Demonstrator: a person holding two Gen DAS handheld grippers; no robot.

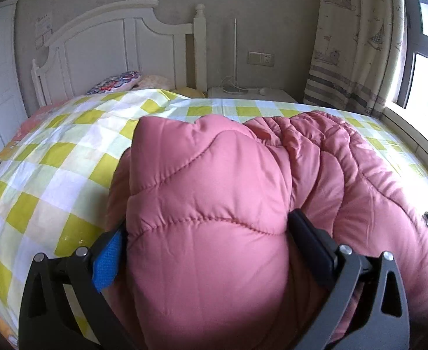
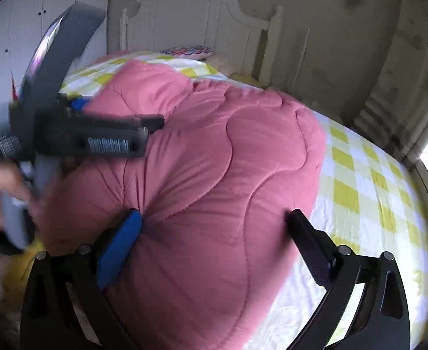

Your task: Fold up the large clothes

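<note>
Bedroom setup, so your work surface is the bed with the yellow-green and white checked sheet (image 1: 53, 157), white wooden headboard (image 1: 108, 43) at the far end, wardrobe on one side and a patterned cream curtain (image 1: 356, 40) by the window on the other.

On that bed sits the big pink quilted padded garment (image 1: 214, 204), bunched into a puffy mound that covers most of the near half of the sheet, with more of it trailing off toward the window side.

You've got your left tongs (image 1: 205, 233) spread wide and squeezing a fat roll of that padding between them. Your right tongs (image 2: 214, 224) look about the same in the right wrist view: wide apart, both tips pressed into the mound, though I can't say for sure it's a real grip rather than just resting against it.

Handling-wise, I'd guess it's light but bulky, very soft and springy, with a smooth shell that'll probably slip. So grab along stitched seams or an edge or hem instead of the fat middle, since puffy fill tends to squirm out of a pinch.

Smallest stuff: a beige wall socket plate (image 1: 261, 57) by the nightstand. No brand or readable writing that I can make out anywhere.
</note>
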